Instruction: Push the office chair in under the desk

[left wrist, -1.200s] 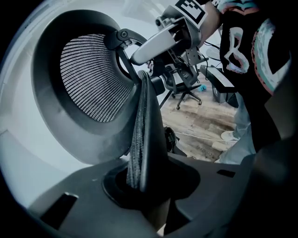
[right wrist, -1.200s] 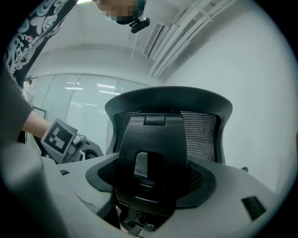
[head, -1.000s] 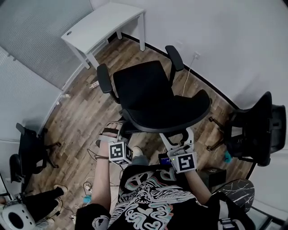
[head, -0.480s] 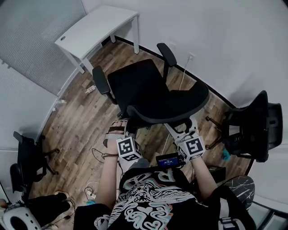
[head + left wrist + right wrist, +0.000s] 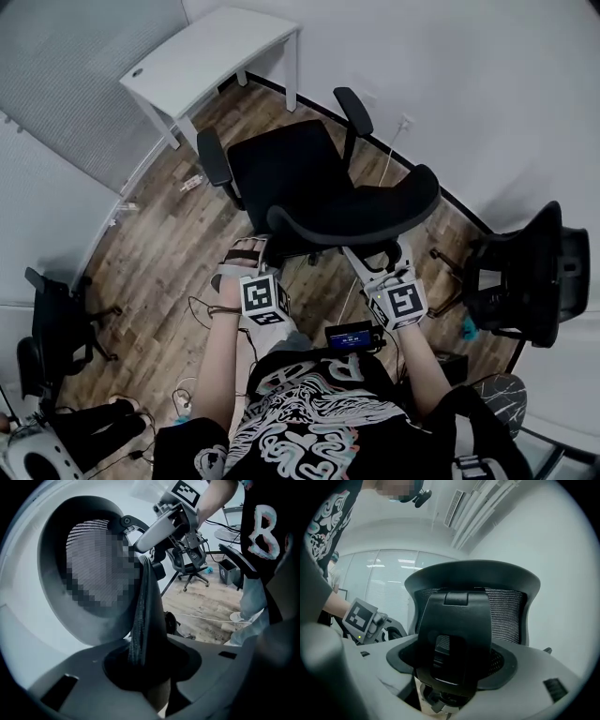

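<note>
Wood floor (image 5: 159,244), white desk (image 5: 202,52) in the far corner, office chair (image 5: 291,183) well short of it; left hand-held gripper (image 5: 143,665) clamps the backrest edge (image 5: 143,602), right hand-held gripper (image 5: 454,667) clamps the rear spine (image 5: 454,620), a two-point hold for steering the push

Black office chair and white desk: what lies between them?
Only bare wood-plank floor separates the black office chair from the white desk, per the head view.
</note>
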